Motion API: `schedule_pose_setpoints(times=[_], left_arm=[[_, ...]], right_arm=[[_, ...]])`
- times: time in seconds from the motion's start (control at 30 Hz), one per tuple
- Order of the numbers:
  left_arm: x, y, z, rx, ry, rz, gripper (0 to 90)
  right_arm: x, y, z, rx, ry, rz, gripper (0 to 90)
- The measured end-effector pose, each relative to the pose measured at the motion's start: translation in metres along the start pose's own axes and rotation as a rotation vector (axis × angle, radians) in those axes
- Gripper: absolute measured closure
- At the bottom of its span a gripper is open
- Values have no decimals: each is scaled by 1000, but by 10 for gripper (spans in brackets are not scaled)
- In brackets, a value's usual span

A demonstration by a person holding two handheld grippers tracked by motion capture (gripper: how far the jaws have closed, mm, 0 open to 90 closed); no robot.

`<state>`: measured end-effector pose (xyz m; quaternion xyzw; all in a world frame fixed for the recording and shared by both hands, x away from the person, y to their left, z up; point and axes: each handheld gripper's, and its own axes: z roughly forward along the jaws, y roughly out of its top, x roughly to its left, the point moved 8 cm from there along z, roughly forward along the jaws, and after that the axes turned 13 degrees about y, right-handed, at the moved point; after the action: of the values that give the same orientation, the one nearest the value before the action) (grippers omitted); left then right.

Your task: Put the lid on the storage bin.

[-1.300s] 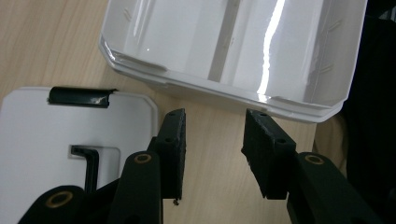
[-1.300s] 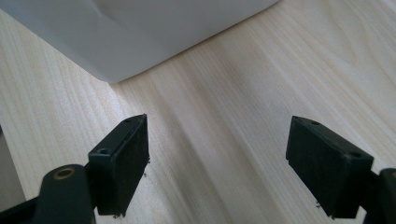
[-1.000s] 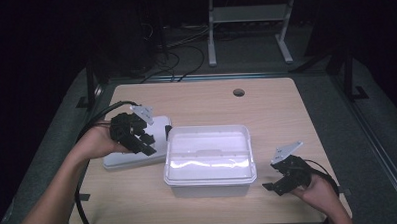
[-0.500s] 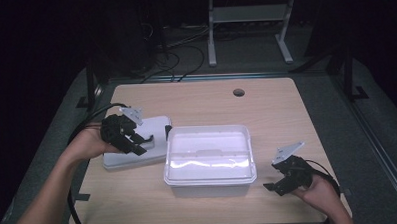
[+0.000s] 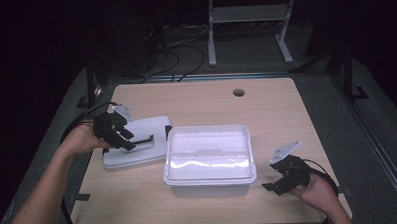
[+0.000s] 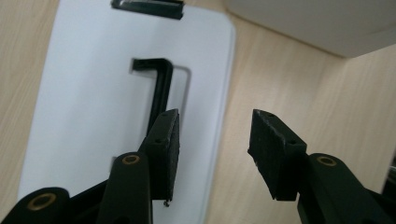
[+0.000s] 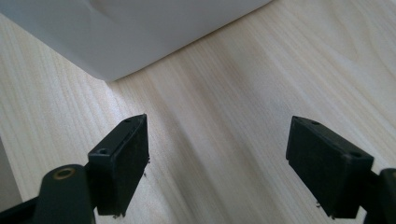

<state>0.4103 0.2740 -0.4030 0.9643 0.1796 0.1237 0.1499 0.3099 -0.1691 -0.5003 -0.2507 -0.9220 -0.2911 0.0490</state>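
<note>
White plastic is what you are working with: from the high view, a flat white rectangular lid with a black handle (image 5: 136, 148) lies on the pale wooden surface (image 5: 266, 109), just beside the left wall of an open white plastic storage box (image 5: 208, 160). Your left gripper (image 5: 125, 139) hovers over the lid's left part, and your right gripper (image 5: 281, 179) sits low near the box's front right corner, apart from it.

In the left gripper view, your left gripper (image 6: 212, 144) has its jaws parted with nothing between them; one jaw hangs above the lid (image 6: 93, 116) near the black handle (image 6: 159, 88), the other over bare wood. Whether that jaw touches the lid is hard to tell from this angle.

In the right gripper view, your right gripper (image 7: 217, 161) is spread wide and empty over the wood, with the box's wall (image 7: 154, 28) just ahead.

As a judgement: the lid is off and set down, so if closing the box is the aim, grasping, lifting and seating the lid all remain.
</note>
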Motion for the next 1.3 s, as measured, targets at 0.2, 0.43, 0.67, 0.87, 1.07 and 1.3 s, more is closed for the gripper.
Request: schedule_pose_setpoints(times=[0.2,0.43,0.67,0.87,1.07,1.3], left_arm=[[15,-11,21,42,10,15,522],[20,-13,38,18,11,33,508],[24,-14,61,43,17,35,504],[26,-15,78,79,33,41,580],[26,-17,82,102,38,64,698],[26,-16,76,109,45,94,760]], right_arm=[[0,-1,2,6,4,-1,207],[0,-1,2,6,3,-1,207],[0,-1,4,12,7,2,207],[1,-1,3,8,7,-1,207],[1,-1,3,10,7,-5,207],[1,-1,3,10,5,-5,207]])
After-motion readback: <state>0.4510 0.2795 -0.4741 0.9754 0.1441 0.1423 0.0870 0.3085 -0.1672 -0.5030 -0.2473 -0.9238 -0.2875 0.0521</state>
